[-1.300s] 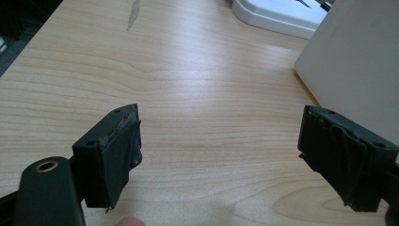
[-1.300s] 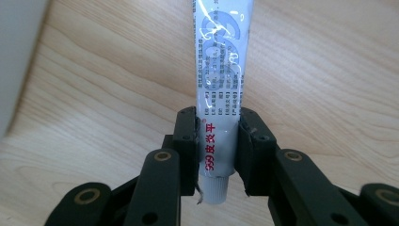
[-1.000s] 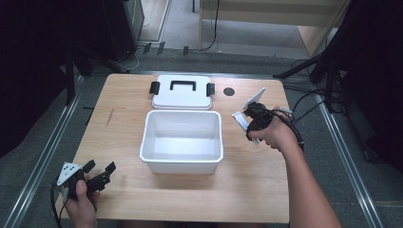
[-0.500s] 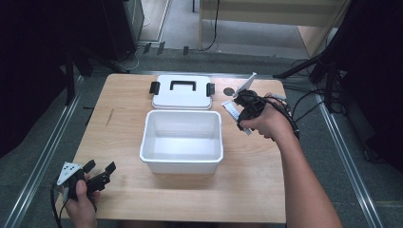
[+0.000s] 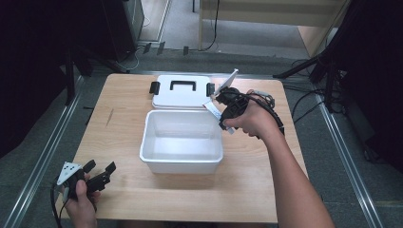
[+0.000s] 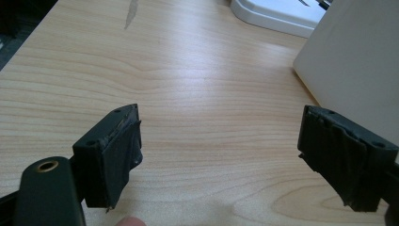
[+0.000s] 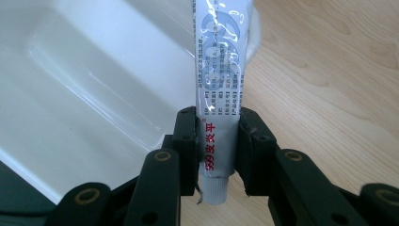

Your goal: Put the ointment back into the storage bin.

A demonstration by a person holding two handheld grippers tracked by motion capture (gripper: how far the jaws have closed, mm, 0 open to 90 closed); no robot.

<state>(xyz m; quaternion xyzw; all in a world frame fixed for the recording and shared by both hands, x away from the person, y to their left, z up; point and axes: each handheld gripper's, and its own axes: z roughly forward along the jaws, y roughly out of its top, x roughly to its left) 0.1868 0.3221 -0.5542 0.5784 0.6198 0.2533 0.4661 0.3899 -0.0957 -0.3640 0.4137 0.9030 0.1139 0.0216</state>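
A white and silver ointment tube (image 7: 219,70) with red print stands between my right gripper's (image 7: 218,141) jaws, which are shut on it just above its cap. In the high view that right gripper (image 5: 224,118) hangs over the back right corner of the open white box (image 5: 180,164), with the tube (image 5: 213,108) slanting over the rim. The tube's far end lies above the box wall (image 7: 94,84) in the right gripper view. My left gripper (image 5: 100,167) rests at the table's front left, open, with bare wood between its jaws (image 6: 221,155).
The box's white lid (image 5: 183,92), with a black handle and black clips, lies flat behind the box. The box side (image 6: 353,61) stands to the right of the left gripper. The wooden table (image 5: 119,128) ends at metal rails; cables and stands lie beyond it.
My right gripper has carried the tube leftward and upward, from the table's right side to the box's back right corner. The left gripper has stayed where it was.
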